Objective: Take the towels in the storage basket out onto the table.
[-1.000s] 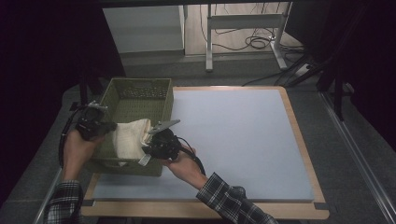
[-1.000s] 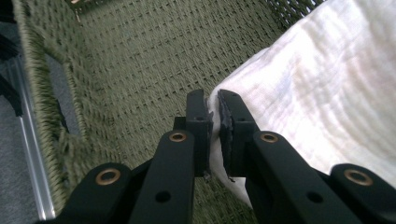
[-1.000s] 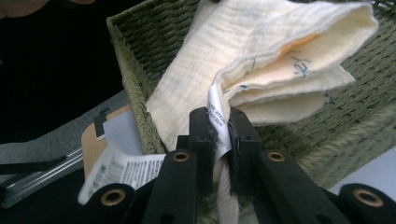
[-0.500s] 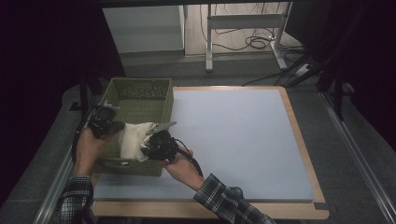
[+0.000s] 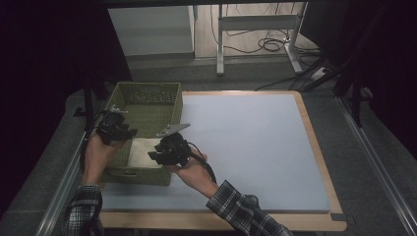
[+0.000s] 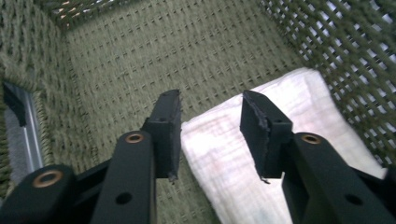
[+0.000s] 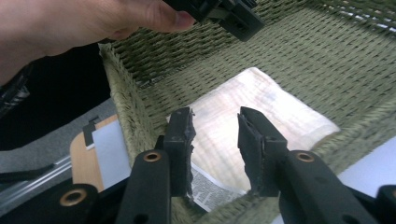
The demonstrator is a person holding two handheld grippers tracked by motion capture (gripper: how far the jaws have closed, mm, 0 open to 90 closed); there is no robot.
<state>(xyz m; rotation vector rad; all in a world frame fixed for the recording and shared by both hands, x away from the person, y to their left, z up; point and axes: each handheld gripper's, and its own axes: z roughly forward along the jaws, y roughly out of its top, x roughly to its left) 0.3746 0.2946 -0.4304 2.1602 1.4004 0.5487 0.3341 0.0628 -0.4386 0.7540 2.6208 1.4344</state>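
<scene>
A folded cream cloth [image 5: 140,151] lies flat on the floor of a green woven basket [image 5: 142,84], at its near end. My left gripper [image 5: 127,132] hangs over the basket's left rim. In the left gripper view its jaws [image 6: 210,126] have just been opening and stand apart above the cloth [image 6: 299,93], touching nothing. My right gripper [image 5: 154,156] is over the basket's near right corner. Its jaws [image 7: 215,135] have also just been opening and stand apart above the cloth [image 7: 261,102], with nothing between the pads.
The basket stands at the left end of a pale blue mat [image 5: 255,142] on a wood-edged table. A printed sheet [image 7: 210,186] peeks out under the cloth's near edge. A metal rail [image 5: 64,187] runs along the table's left. Desk legs and cables [image 5: 265,44] lie beyond.
The cloth, held bunched between both grippers above the basket, now lies flat inside it. Both grippers have let go, and the left hand has moved slightly left and down.
</scene>
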